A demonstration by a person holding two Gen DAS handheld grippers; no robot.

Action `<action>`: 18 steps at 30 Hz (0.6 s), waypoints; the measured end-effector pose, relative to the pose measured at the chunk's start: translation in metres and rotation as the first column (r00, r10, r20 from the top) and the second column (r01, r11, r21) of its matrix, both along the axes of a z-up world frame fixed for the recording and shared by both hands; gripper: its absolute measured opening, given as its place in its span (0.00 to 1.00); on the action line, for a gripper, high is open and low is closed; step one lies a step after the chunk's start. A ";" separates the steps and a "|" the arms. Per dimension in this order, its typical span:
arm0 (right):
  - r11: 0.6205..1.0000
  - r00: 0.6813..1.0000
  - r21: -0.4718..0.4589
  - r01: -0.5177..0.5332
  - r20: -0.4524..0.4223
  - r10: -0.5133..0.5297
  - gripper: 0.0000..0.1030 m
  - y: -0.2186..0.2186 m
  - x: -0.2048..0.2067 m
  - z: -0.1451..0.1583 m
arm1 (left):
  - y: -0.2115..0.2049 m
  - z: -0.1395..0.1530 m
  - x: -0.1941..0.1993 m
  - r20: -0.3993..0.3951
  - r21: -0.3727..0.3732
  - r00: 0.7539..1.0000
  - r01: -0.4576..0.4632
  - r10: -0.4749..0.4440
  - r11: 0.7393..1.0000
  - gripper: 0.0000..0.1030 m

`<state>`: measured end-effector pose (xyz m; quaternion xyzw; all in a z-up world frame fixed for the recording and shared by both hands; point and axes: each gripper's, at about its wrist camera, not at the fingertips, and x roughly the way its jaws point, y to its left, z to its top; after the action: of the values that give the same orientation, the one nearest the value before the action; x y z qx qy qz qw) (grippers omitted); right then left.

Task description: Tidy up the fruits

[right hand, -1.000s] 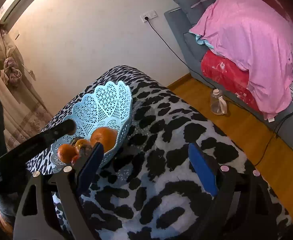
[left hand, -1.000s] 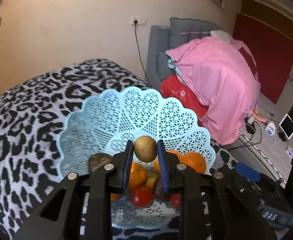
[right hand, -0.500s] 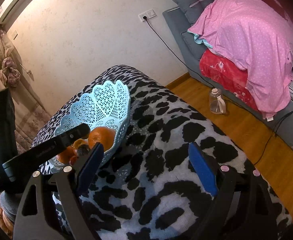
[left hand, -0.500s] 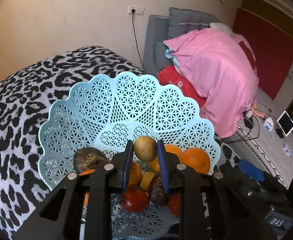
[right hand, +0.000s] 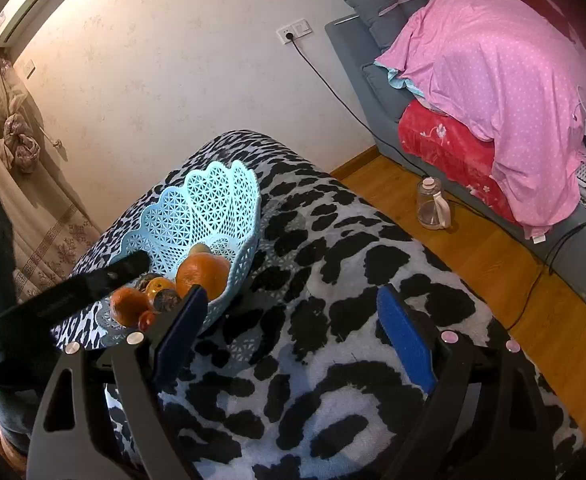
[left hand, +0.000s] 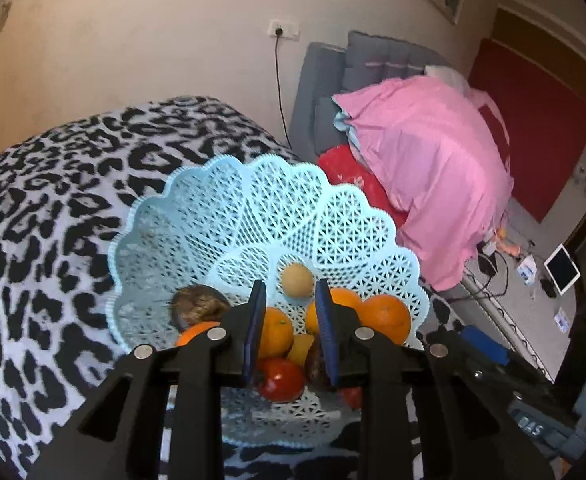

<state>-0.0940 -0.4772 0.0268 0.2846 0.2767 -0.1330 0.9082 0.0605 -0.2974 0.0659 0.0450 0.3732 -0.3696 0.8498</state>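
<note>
Light-blue lattice plastic basket on black-and-white leopard-print table, tilted.

- Left tool: over basket's near rim, pointing down into it. Pads narrowly apart, clamping nothing.
- Small round tan fruit: inside basket, lying loose on lattice floor just past left tool's tips, behind oranges.
- Red tomato and dark brown fruit: also in basket, near front.
- Right tool: beside basket, over bare table, spread wide, empty.

Fruit crowds the basket's near side; its far lattice wall lies bare.
</note>
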 end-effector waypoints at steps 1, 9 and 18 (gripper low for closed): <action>1.000 1.000 0.000 0.001 0.000 -0.001 0.85 0.000 0.000 0.000 | 0.004 0.003 0.000 0.005 -0.005 1.000 -0.007 0.007 1.000 0.25; 1.000 1.000 -0.009 0.001 -0.007 -0.001 0.87 -0.001 -0.004 0.001 | 0.032 0.018 -0.011 0.094 -0.004 0.991 -0.092 0.092 0.996 0.51; 1.000 0.999 -0.021 -0.013 -0.037 0.013 0.93 0.000 -0.003 0.003 | 0.049 0.017 -0.040 0.202 0.048 0.971 -0.138 0.126 0.989 0.87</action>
<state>-0.0974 -0.4772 0.0302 0.2708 0.2937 -0.1351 0.9067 0.0208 -0.2482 0.0830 0.0828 0.2997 -0.2944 0.9037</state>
